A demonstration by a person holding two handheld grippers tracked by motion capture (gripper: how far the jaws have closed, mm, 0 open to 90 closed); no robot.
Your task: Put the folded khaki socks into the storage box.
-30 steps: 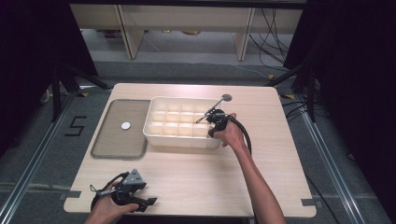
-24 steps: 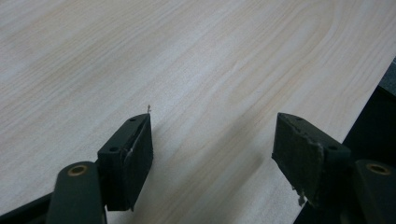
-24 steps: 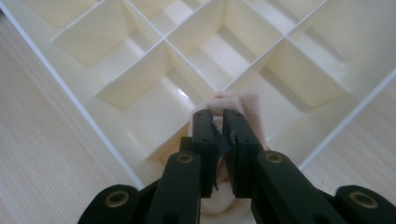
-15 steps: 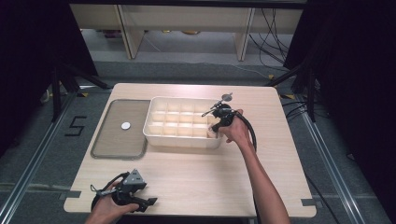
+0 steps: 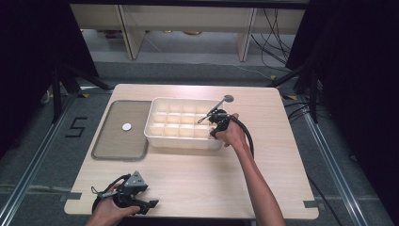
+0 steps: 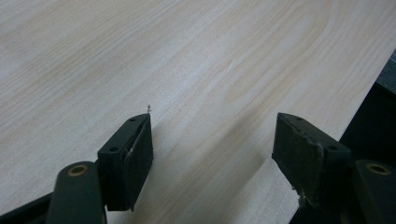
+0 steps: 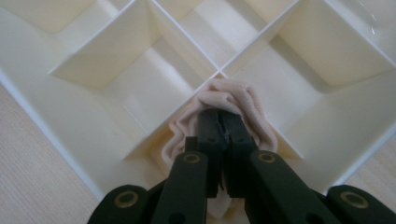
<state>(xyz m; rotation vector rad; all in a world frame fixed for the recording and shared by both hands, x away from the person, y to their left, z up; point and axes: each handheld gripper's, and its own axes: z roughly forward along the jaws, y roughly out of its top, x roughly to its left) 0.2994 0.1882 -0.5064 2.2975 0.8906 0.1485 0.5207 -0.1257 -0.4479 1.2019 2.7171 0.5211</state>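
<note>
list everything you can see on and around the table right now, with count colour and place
table: 1, light wood, centre of the high view
divided box: 1, cream white, many compartments, middle of the table
cloth: 1, pale pink, bunched in a corner compartment of the box, pinched by the right gripper
tray: 1, grey, flat, left of the box
disc: 1, white, small, on the tray
round grey disc: 1, on the table behind the box's right end
shelving: pale, beyond the table
cables: several, dark, on the floor at back right
left gripper: 1, black, fingers apart over bare table at the near left edge
right gripper: 1, black, fingers closed on the cloth
</note>
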